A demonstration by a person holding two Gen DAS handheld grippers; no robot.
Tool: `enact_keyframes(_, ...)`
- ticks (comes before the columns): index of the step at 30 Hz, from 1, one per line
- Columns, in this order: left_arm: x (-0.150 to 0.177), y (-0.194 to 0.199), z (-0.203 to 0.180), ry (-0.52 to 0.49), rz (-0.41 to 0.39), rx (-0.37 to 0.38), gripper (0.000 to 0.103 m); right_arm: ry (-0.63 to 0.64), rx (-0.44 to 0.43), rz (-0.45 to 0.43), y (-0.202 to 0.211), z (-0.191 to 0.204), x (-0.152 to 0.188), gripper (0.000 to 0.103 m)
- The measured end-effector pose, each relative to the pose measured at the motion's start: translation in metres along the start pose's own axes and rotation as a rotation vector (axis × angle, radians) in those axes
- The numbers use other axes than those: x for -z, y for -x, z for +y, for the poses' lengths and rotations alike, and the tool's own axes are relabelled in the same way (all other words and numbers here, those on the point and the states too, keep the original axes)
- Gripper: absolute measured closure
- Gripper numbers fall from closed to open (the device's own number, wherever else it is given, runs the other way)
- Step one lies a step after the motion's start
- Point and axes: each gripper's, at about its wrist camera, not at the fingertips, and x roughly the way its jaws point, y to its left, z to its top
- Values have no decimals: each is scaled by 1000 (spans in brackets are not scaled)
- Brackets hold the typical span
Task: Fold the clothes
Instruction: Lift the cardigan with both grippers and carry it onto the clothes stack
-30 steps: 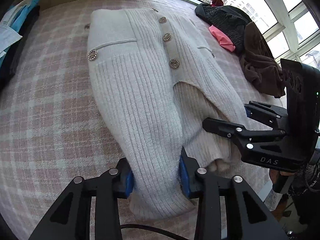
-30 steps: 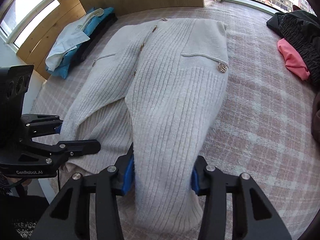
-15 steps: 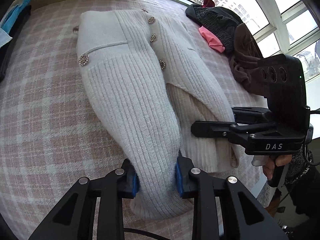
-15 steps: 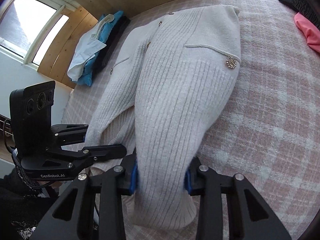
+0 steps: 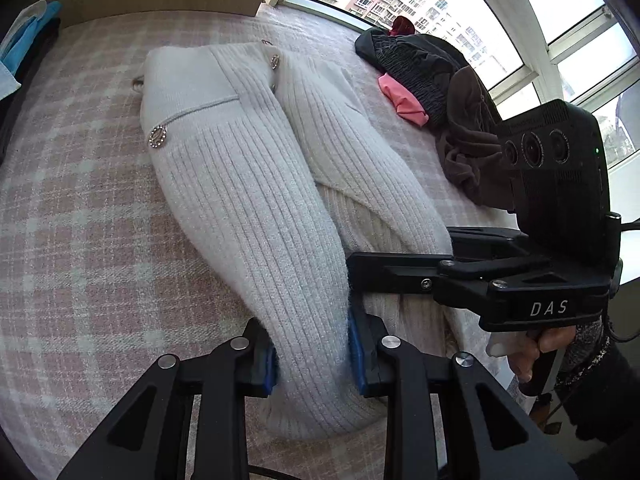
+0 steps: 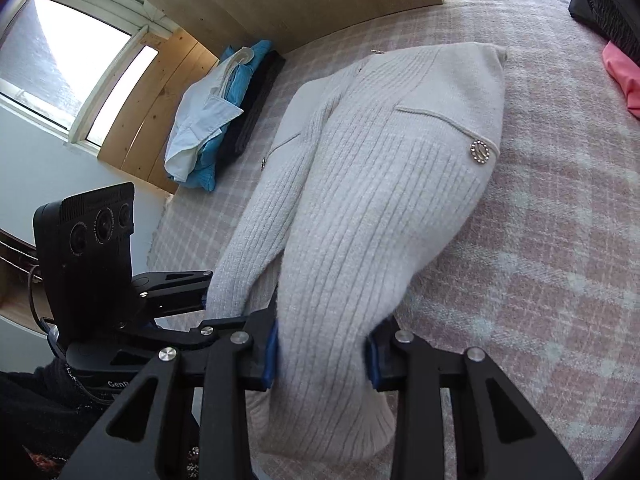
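The cream ribbed cardigan (image 5: 248, 184) lies on a pink-and-white checked cover (image 5: 80, 240), its collar end toward 12 o'clock and both sleeves drawn down toward the cameras. The left gripper (image 5: 310, 354) is closed on the left sleeve (image 5: 280, 280), knit bunched between its blue pads (image 5: 357, 350); the cuff sags below the fingers at 6 o'clock and its end is partly hidden by the black frame. In the right wrist view the right gripper (image 6: 322, 356) clamps the right sleeve (image 6: 352, 260) the same way, blue pads pressed into the knit. The cardigan's lower body between the sleeves is mostly covered, and only one or two front buttons (image 5: 275, 60) show at 12 o'clock, while a round jewelled button (image 5: 157, 137) sits on the pocket flap at 10 o'clock. From the left view the other tool crosses at 3 o'clock, its fingertips lost behind the sleeve, with part of a hand (image 5: 532, 348) under it. At 1 o'clock lies a heap of dark clothes (image 5: 432, 76) with a pink piece (image 5: 404, 98), partly blocked by the tool. In the right view a folded stack in pale blue, teal and black (image 6: 224, 116) rests at 10 o'clock by a wooden panel (image 6: 280, 0).
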Motion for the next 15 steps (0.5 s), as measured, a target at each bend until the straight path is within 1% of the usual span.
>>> enact_keyframes(3,-4,17,-9,-22,-44,10,78,7,-1,-40,16,10,-3,71)
enact_keyframes(5,-5,30,-11,-29,-69,19,78,36,8,-62,26,21,-6,72)
enact_keyframes(8,-4,45,-14,-41,-102,23,78,51,3,-81,36,33,-9,73)
enact_keyframes(12,-2,64,-14,-33,-122,28,79,63,-5,-94,43,52,-7,73)
enact_keyframes(15,-3,74,-23,-38,-155,30,79,79,-15,-112,51,69,-8,73)
